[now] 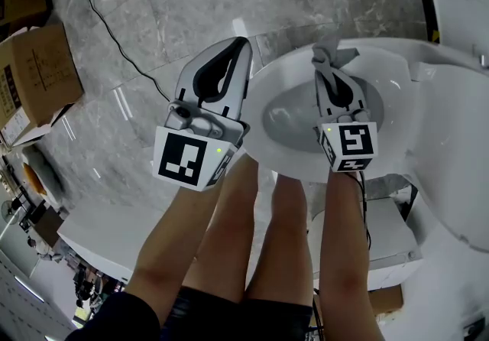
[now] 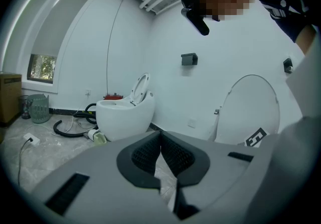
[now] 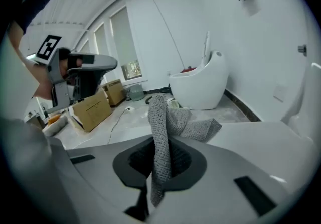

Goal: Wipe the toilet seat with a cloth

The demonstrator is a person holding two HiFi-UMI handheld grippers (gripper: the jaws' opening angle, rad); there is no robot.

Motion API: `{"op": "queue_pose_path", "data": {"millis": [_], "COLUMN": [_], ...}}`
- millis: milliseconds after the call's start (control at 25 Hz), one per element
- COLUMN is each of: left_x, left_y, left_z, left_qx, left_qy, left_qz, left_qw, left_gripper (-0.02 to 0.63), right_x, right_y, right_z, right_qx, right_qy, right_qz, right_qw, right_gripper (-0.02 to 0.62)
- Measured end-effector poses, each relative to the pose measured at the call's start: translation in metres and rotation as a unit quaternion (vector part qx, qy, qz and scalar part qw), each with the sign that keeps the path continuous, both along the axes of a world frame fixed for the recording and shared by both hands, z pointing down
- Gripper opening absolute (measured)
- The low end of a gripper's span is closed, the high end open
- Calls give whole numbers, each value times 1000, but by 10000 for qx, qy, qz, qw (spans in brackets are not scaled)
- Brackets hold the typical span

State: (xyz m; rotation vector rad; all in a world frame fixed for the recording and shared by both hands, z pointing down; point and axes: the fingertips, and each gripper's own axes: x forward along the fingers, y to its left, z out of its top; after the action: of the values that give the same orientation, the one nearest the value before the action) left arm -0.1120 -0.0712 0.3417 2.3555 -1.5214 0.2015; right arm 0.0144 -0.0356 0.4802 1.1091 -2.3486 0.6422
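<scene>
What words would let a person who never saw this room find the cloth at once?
Start at the white toilet bowl. Over it is the right gripper, and the cloth is pinched between its jaws. It is the only grey knitted fabric; the left gripper holds nothing.

Left gripper (image 1: 243, 44): I read its jaws pressed together with nothing between them.
Right gripper (image 1: 327, 56): jaws clamped on the grey cloth (image 3: 161, 132).
Arms: left forearm (image 1: 179, 236) and right forearm (image 1: 345, 255) are bare and reach forward side by side.
</scene>
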Motion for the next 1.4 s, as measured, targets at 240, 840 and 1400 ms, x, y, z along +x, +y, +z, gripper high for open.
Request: {"op": "queue_pose_path", "data": {"millis": [240,840,1400], "left_x": [-4,-10,-9], "left_y": [0,8,13], "left_z": [0,4,8], "left_qx": [-1,-24,-62], "left_qy": [1,-178,-195], "left_qz": [-88,-2,48], "left_qw": [10000,9998,9998], "left_gripper": [20,20,20], "right_x": [78,-104,50], "right_y": [-25,47,-23], "right_z": [5,-10,-1], "right_qx": [-65,-26,409], "right_qy": [231,-398,744], "right_qz": [1380,-1469,608], "right_qw": [9901,9883,9945], "right_gripper": [29,29,29]}}
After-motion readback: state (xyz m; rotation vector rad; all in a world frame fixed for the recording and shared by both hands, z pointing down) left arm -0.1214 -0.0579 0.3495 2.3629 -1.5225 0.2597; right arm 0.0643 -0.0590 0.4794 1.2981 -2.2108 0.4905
